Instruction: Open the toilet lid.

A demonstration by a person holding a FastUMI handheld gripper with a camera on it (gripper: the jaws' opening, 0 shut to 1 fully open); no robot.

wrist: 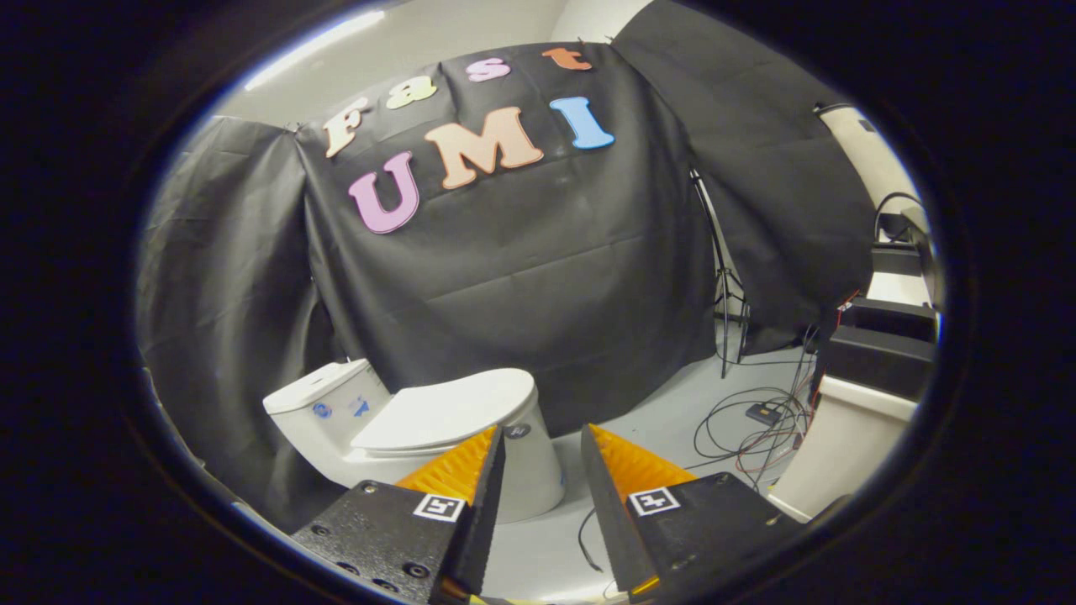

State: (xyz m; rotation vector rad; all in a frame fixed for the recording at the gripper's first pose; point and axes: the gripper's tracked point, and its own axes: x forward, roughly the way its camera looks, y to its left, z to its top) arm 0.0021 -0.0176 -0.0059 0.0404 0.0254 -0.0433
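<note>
Gripper (pixel 542 437) nearest, jaws spread apart with a clear gap, nothing held between them. Each finger body carries a square black-and-white marker tag on top, left tag (pixel 439 507), right tag (pixel 654 501). Through the gap: bare grey floor (pixel 538 546) and a thin dark cable end (pixel 584 538) lying on it.

Just beyond the left finger, partly hidden by it: white toilet (pixel 538 470), standing on the floor, bowl end toward the gap. Toilet lid (pixel 450 412) is down, flat over the seat, not touched by either finger. Tank (pixel 324 403) behind the lid, away from the gripper, two small blue stickers on its side.

Off to the right of the fingers: white cabinet or box (pixel 841 445) with black cases (pixel 878 353) stacked on it. Tangle of cables (pixel 756 420) and a small black box on the floor near its base.

Further back: thin tripod stand (pixel 725 294) upright against the wall. Black cloth (pixel 546 277) draped behind the toilet and around both sides. Pale ceiling with a light strip (pixel 315 46) above.
</note>
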